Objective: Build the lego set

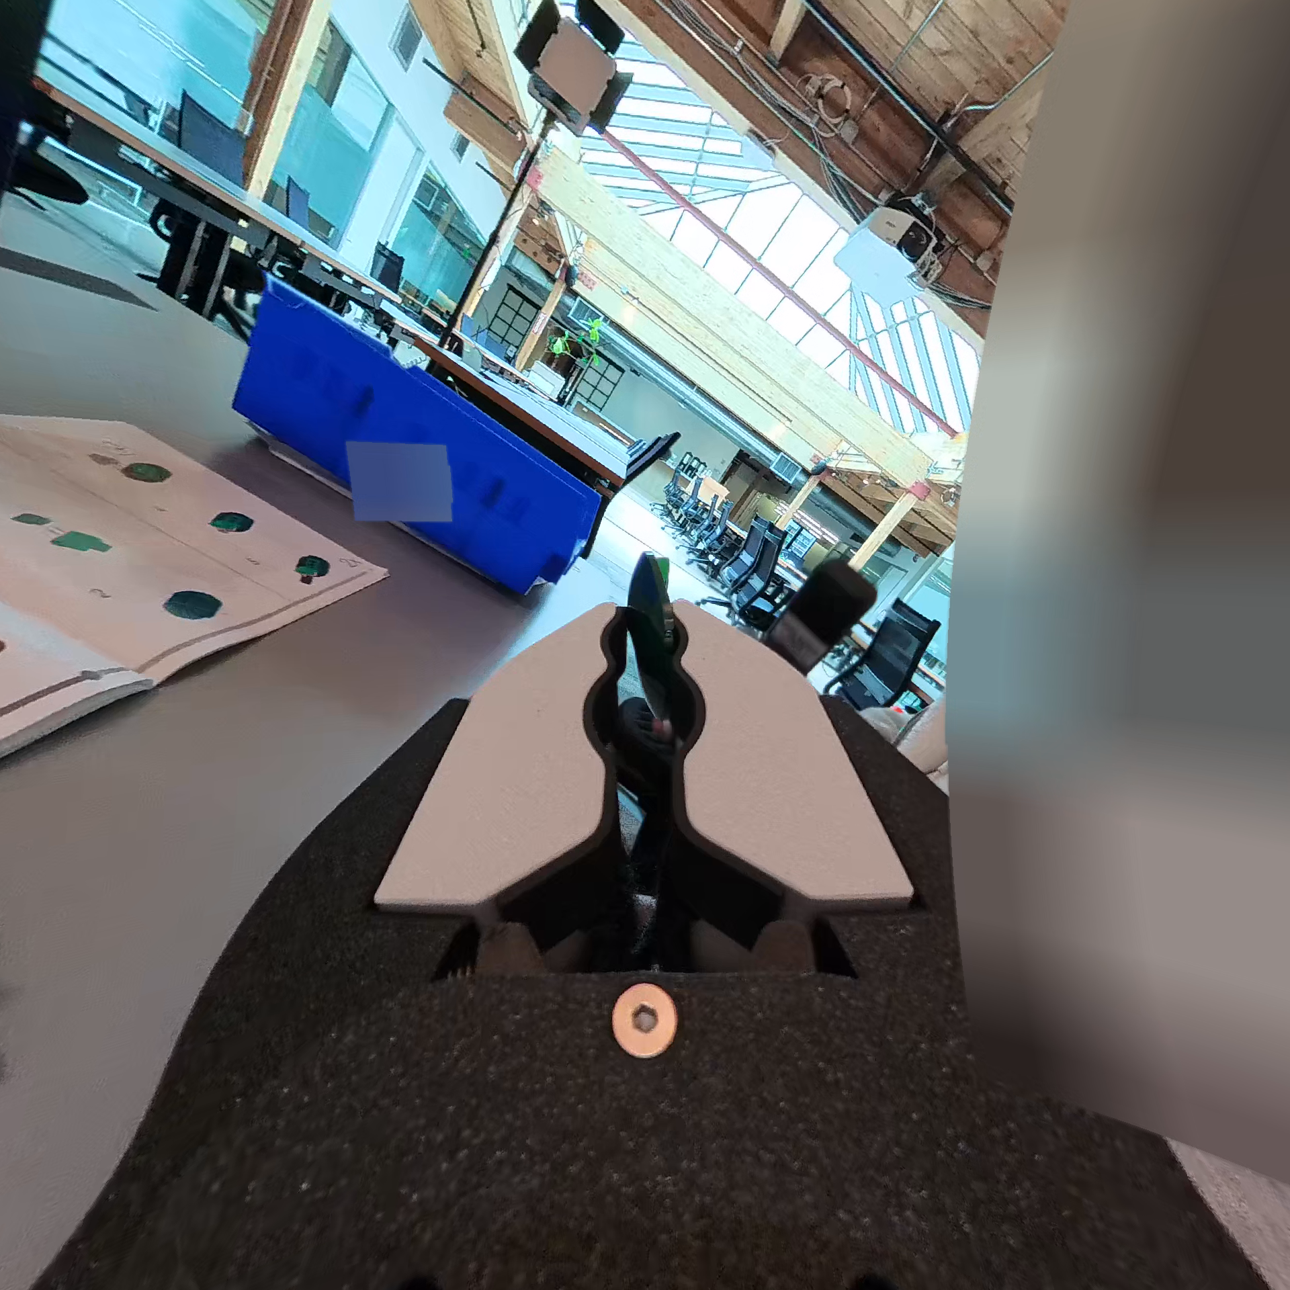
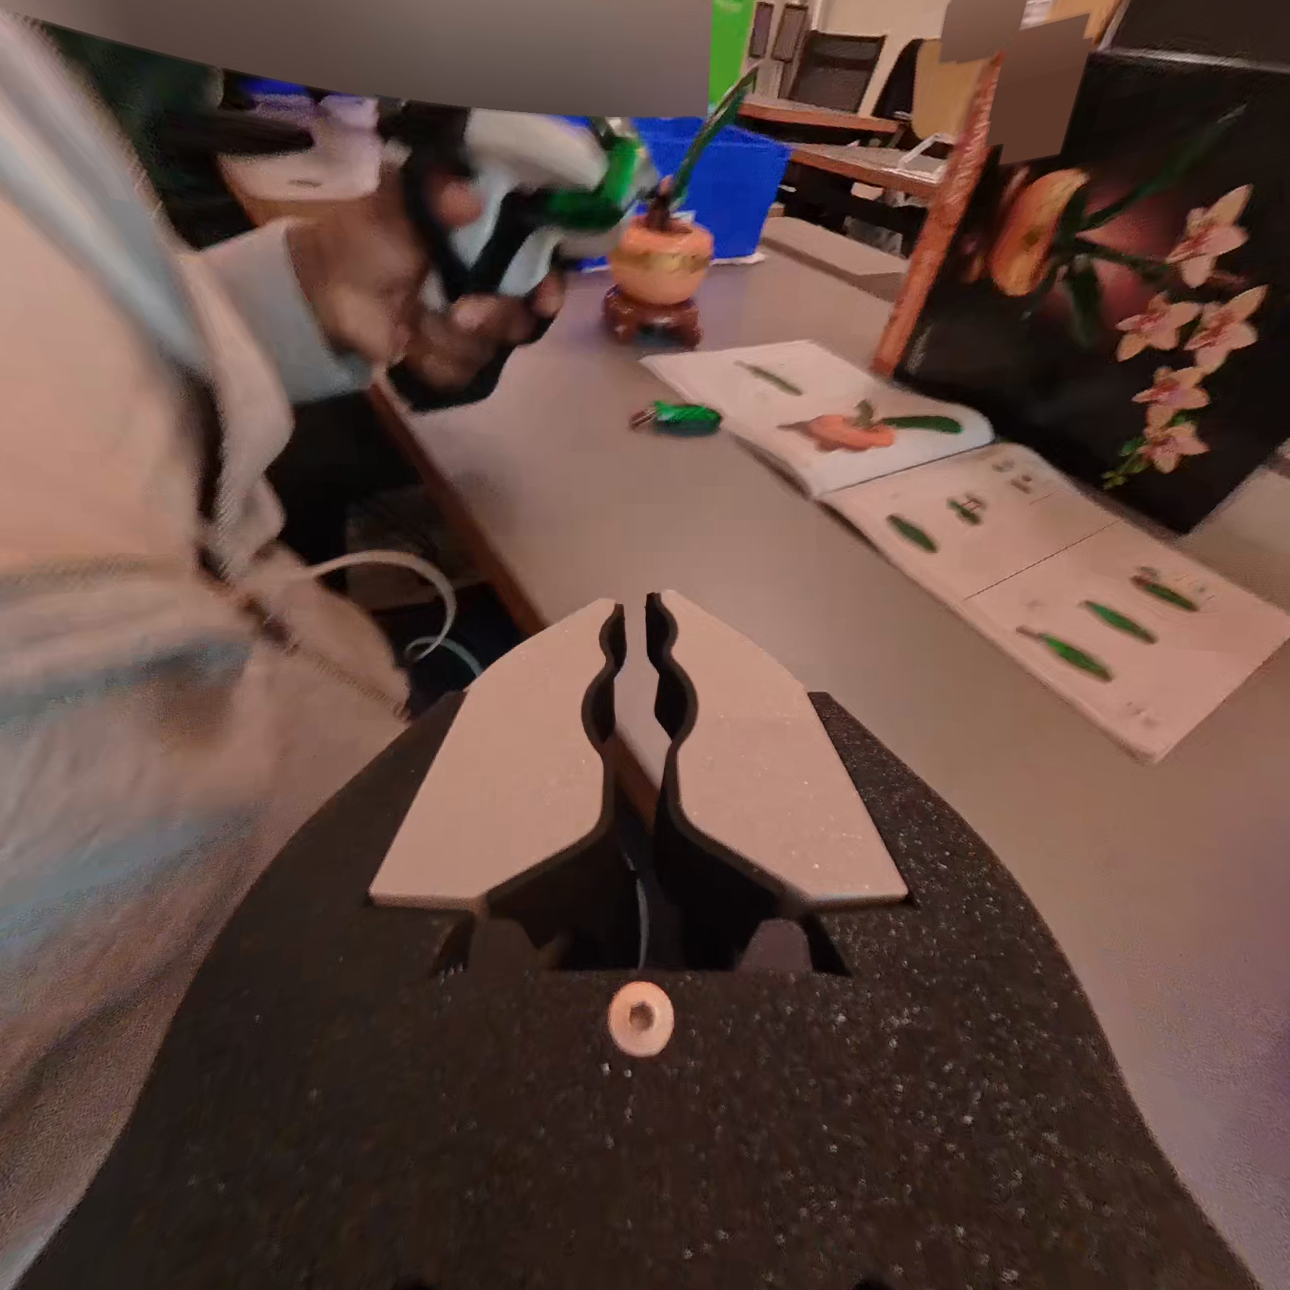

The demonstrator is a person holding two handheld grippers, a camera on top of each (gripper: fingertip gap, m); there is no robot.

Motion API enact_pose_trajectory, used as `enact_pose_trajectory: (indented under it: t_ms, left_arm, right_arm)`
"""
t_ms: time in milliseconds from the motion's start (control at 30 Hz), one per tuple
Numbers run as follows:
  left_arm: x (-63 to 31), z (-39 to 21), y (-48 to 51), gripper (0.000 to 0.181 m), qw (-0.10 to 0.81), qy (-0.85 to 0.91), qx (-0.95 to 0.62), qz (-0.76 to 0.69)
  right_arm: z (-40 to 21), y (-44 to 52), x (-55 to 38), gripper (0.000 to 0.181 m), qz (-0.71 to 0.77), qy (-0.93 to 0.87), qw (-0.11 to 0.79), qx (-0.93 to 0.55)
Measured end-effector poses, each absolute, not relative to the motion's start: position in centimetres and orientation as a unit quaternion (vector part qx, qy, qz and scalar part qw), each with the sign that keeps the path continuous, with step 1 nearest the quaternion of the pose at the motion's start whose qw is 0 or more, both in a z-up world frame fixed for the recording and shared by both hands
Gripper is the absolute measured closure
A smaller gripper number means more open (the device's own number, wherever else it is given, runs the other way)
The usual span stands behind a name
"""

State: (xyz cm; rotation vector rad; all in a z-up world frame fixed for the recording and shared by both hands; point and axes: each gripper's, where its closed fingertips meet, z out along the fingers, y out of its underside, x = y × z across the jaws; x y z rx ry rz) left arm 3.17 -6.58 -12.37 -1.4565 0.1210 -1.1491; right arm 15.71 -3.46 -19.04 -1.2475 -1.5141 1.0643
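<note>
No writing I can make out on the one open instruction booklet [image 2: 977, 516] or the orchid-picture box [image 2: 1117, 279]. My left tongs [image 1: 649, 614] are clenched on one dark green leaf piece [image 1: 648, 628], poking up between the tips. My right tongs [image 2: 635, 607] are nearly closed, gripping nothing, with a second green piece [image 2: 680, 417] well beyond on the table [image 2: 628, 523] and the orange pot [image 2: 660, 258] farther off.

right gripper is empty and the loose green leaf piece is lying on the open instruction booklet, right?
Not quite. In the right wrist view the loose green leaf piece lies on the bare table, just beside the open instruction booklet. The right gripper is indeed empty.
</note>
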Motion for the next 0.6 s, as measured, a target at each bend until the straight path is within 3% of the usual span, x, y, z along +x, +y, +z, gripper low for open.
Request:
enact_pose_trajectory:
  t_ms: [100, 200, 367, 600]
  left_arm:
    - [2.9, -12.6, -6.1, 0.173, 0.6, 0.051, -0.625, -0.496]
    - [2.9, -12.5, -6.0, 0.172, 0.601, 0.051, -0.62, -0.502]
    - [2.7, -12.8, -6.2, 0.173, 0.602, 0.058, -0.634, -0.483]
    - [2.3, -13.0, -6.2, 0.173, 0.601, 0.046, -0.629, -0.491]
  right_arm:
    - [-20.9, -0.6, 13.2, 0.149, 0.402, -0.653, 0.31, -0.561]
    - [-24.4, 1.3, 11.1, 0.15, 0.348, -0.714, 0.228, -0.563]
    - [-24.3, 3.5, 7.0, 0.157, 0.342, -0.734, 0.306, -0.501]
    - [-24.9, 3.7, 5.9, 0.154, 0.296, -0.775, 0.337, -0.446]
